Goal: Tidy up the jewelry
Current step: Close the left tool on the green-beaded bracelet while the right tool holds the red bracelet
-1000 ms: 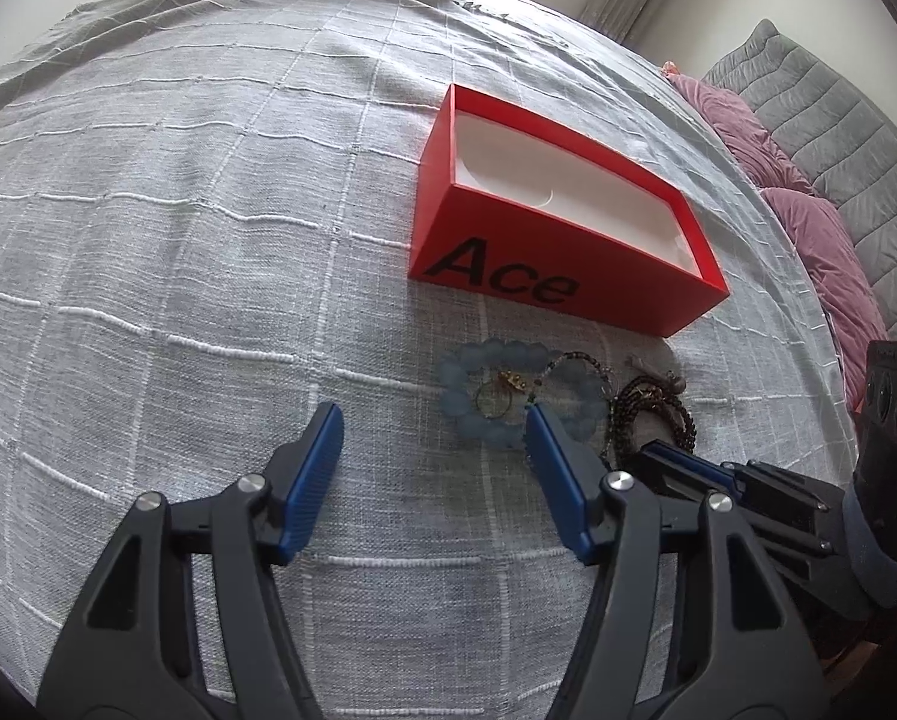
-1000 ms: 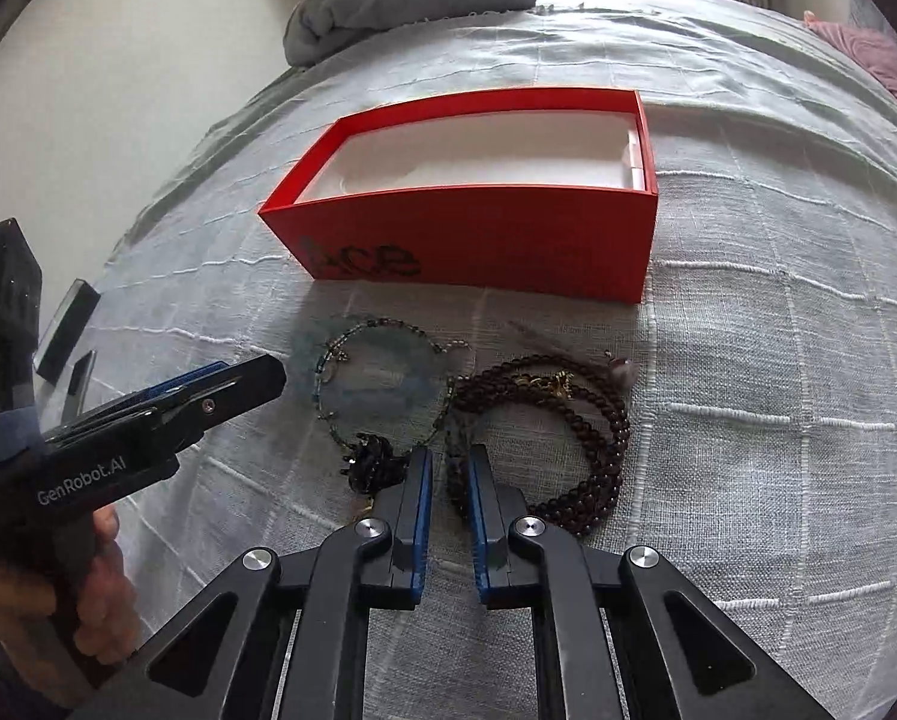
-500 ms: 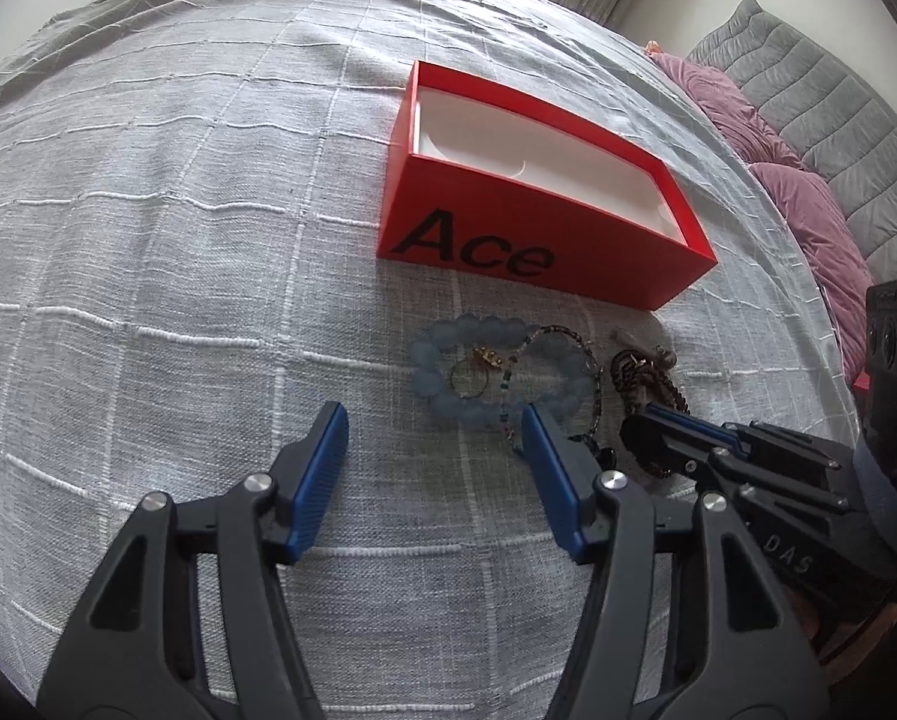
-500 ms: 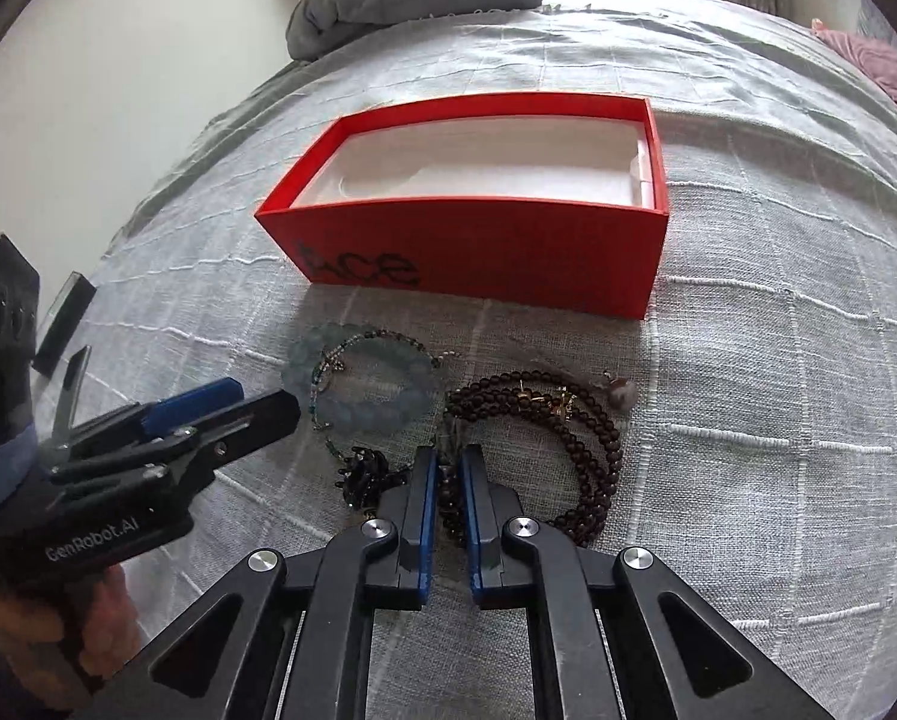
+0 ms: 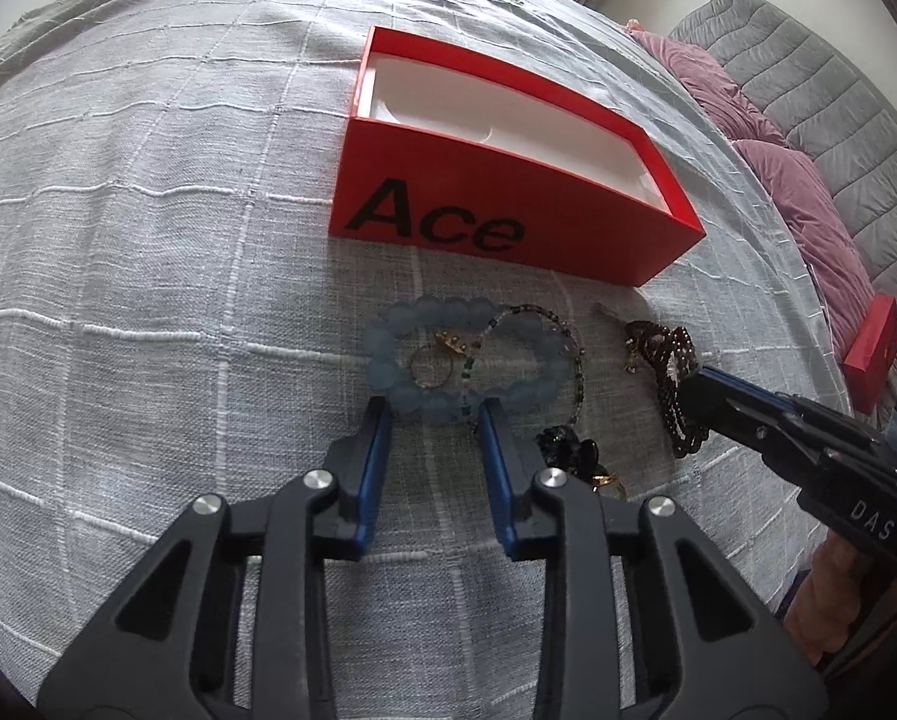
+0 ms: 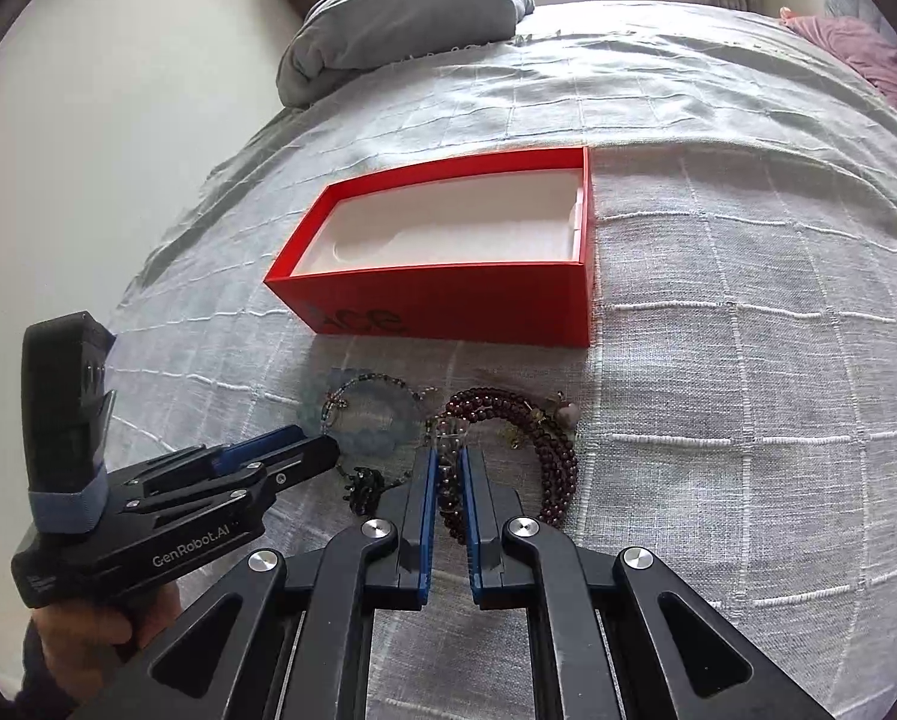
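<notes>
Grey woven bedding [image 5: 148, 252] with raised white grid lines is spread under everything, soft and slightly rumpled. Nothing has yet been put away, by the look of it: the red box [image 5: 568, 228], a stiff cardboard tray with a smooth white moulded liner, lies empty beyond both grippers, and all the jewelry is still on the cloth in front of it.

At the tips of the left gripper [image 5: 433, 414] a pale blue bracelet [image 5: 388, 354] of frosted round beads is lying; the jaws are closing around its near edge, the beads between them but not yet seen to be pressed. Inside that loop a thin gold ring [image 5: 427, 369] and a fine strand of tiny green beads [image 5: 577, 372] are tangled, with a dark glittery cluster [image 5: 568, 450] just to the right.

Further right, a dark red bracelet [image 6: 544, 456] of small glossy beads, coiled in several loops, is pinched at one side by the narrow right gripper [image 6: 447, 468]. Every piece remains to be carried to the box.
</notes>
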Available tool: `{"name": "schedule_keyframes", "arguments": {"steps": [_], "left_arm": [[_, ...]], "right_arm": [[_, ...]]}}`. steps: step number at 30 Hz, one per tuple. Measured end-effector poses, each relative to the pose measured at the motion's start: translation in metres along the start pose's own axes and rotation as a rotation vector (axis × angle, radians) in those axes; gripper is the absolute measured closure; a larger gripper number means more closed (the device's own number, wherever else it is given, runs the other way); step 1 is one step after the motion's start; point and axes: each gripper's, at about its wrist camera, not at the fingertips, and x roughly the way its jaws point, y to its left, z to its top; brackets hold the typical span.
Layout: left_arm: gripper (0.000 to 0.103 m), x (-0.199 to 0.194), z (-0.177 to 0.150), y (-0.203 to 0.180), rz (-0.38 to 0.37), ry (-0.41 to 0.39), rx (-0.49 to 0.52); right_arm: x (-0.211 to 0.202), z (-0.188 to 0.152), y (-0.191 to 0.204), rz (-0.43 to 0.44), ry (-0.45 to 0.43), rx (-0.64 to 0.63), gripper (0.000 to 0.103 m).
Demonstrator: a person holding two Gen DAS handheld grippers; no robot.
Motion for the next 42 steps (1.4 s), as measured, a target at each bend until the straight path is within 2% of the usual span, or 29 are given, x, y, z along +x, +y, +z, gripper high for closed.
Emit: {"name": "schedule_keyframes", "arguments": {"steps": [5,6,7,8,20,25,31,35,42], "left_arm": [[0.076,-0.001,-0.001,-0.003,0.016,-0.005,0.026],[0.079,0.000,-0.002,-0.004,0.014,-0.004,0.027],[0.091,0.001,-0.001,-0.006,0.011,0.002,0.026],[0.092,0.001,-0.002,-0.006,0.010,0.006,0.022],[0.093,0.004,-0.003,-0.007,0.003,0.005,0.019],[0.093,0.004,-0.004,-0.014,0.029,-0.001,0.064],[0.097,0.000,-0.003,-0.014,0.018,-0.005,0.045],[0.099,-0.015,-0.003,-0.016,-0.059,-0.021,0.031],[0.099,-0.029,0.003,-0.011,-0.104,-0.059,0.018]], "right_arm": [[0.005,-0.001,0.005,0.001,0.010,-0.002,0.094],[0.006,-0.002,0.006,-0.002,0.014,-0.001,0.094],[0.007,-0.002,0.005,-0.003,0.017,0.001,0.094],[0.008,-0.003,0.006,-0.004,0.020,0.002,0.094],[0.011,-0.003,0.008,-0.008,0.025,0.002,0.093],[0.013,-0.003,0.010,-0.010,0.027,-0.003,0.093],[0.010,-0.003,0.010,-0.011,0.012,-0.009,0.093],[0.002,-0.001,0.011,0.006,-0.018,-0.016,0.093],[-0.010,0.007,0.014,0.035,-0.058,-0.028,0.093]]}}
